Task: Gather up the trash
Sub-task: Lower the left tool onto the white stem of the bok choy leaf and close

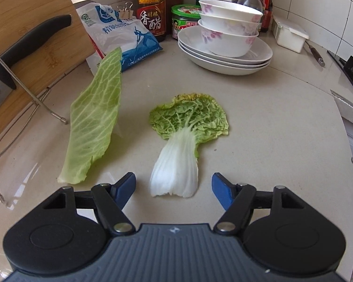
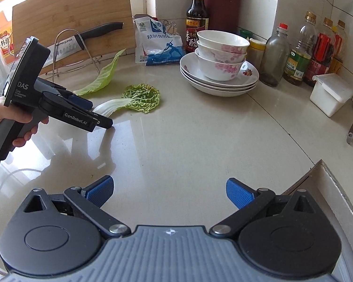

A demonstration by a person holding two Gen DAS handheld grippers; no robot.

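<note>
A napa cabbage leaf (image 1: 183, 141) with a white stem and crinkled green top lies flat on the counter; it also shows in the right wrist view (image 2: 138, 98). My left gripper (image 1: 173, 188) is open, its blue pads either side of the stem's near end, low over the counter; in the right wrist view (image 2: 98, 115) it points at the stem. A long pale green cabbage leaf (image 1: 94, 122) lies to its left, far end propped up; it also shows in the right wrist view (image 2: 103, 75). My right gripper (image 2: 169, 191) is open and empty over bare counter.
Stacked plates and floral bowls (image 1: 226, 44) stand behind the leaves, with a salt bag (image 1: 120, 35), vinegar bottle (image 1: 150, 7) and jars. A cutting board with a knife (image 1: 23, 44) leans on a wire rack at left. A white box (image 2: 329, 94) and bottles (image 2: 298, 54) stand at right. A cardboard box edge (image 2: 334, 188) is at near right.
</note>
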